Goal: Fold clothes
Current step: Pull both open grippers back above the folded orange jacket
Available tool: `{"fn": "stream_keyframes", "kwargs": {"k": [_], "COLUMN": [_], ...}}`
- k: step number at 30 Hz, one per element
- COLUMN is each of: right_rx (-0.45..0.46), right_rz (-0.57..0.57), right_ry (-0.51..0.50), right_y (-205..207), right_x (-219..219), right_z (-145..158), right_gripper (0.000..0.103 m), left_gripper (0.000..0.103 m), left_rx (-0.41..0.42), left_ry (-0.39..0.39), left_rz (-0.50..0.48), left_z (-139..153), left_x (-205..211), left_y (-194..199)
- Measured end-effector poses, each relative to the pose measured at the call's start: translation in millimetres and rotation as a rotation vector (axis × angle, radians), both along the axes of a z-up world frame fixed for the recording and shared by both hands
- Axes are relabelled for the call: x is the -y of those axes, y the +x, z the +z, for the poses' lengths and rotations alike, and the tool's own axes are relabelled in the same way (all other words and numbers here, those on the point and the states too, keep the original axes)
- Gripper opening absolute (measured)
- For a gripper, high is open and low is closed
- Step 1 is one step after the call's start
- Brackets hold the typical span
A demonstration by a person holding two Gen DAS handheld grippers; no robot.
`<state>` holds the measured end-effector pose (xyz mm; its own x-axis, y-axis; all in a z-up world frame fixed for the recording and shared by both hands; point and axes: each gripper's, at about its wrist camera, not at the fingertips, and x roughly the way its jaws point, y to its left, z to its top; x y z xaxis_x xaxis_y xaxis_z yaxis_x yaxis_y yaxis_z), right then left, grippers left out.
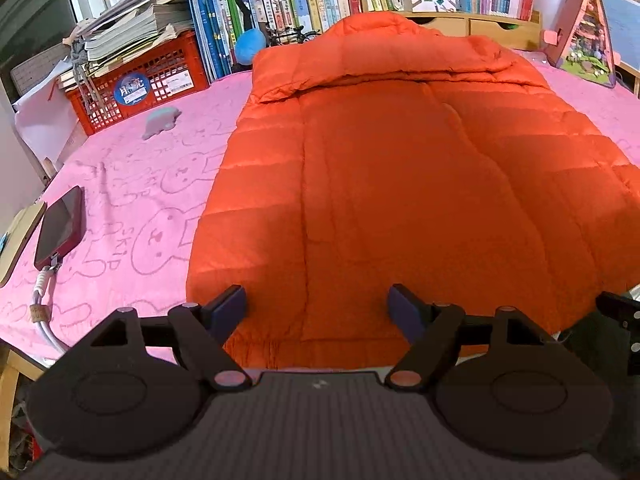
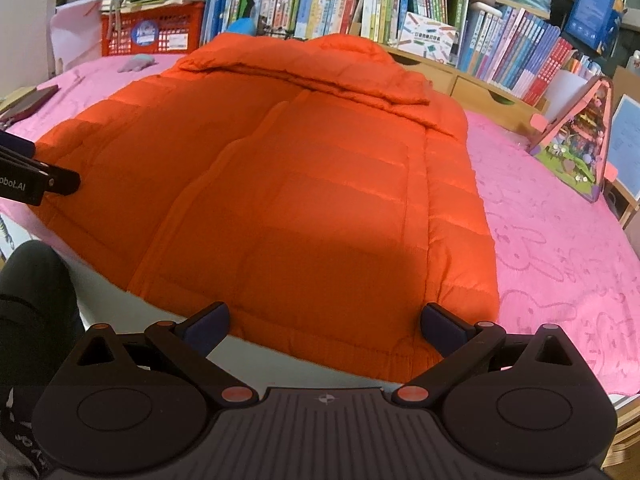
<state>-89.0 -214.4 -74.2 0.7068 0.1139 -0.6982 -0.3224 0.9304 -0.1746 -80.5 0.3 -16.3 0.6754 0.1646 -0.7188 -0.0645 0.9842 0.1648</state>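
The orange puffer jacket [image 1: 400,184] looks light, soft and slippery, likely to spring back; the hem corners, at six o'clock, seem the best hold. It is quilted, lying flat on the pink-covered worktop [image 1: 132,184], collar at twelve o'clock. Left gripper [image 1: 316,308] and right gripper [image 2: 324,320] are both spread, holding nothing.
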Motion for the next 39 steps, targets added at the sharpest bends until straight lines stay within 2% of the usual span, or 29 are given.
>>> {"fn": "stream_keyframes", "kwargs": {"k": [11, 22, 31, 39], "right_rx": [-0.018, -0.031, -0.009, -0.006], "right_rz": [-0.029, -0.132, -0.055, -0.057], "right_ry": [-0.019, -0.040, 0.020, 0.030], "right_y": [-10, -7, -7, -4], "right_x": [16, 44, 36, 33], "right_z": [-4, -10, 1, 5], "right_gripper": [0.103, 0.103, 0.100, 0.099], "left_gripper": [0.079, 0.079, 0.080, 0.081], "left_rx": [-0.018, -0.022, -0.027, -0.032], "left_ry": [0.004, 0.005, 0.005, 0.008], "left_rz": [-0.014, -0.011, -0.009, -0.009], "left_z": [-4, -5, -5, -7], "left_x": [0, 2, 2, 3], "left_y": [-9, -9, -7, -5]}}
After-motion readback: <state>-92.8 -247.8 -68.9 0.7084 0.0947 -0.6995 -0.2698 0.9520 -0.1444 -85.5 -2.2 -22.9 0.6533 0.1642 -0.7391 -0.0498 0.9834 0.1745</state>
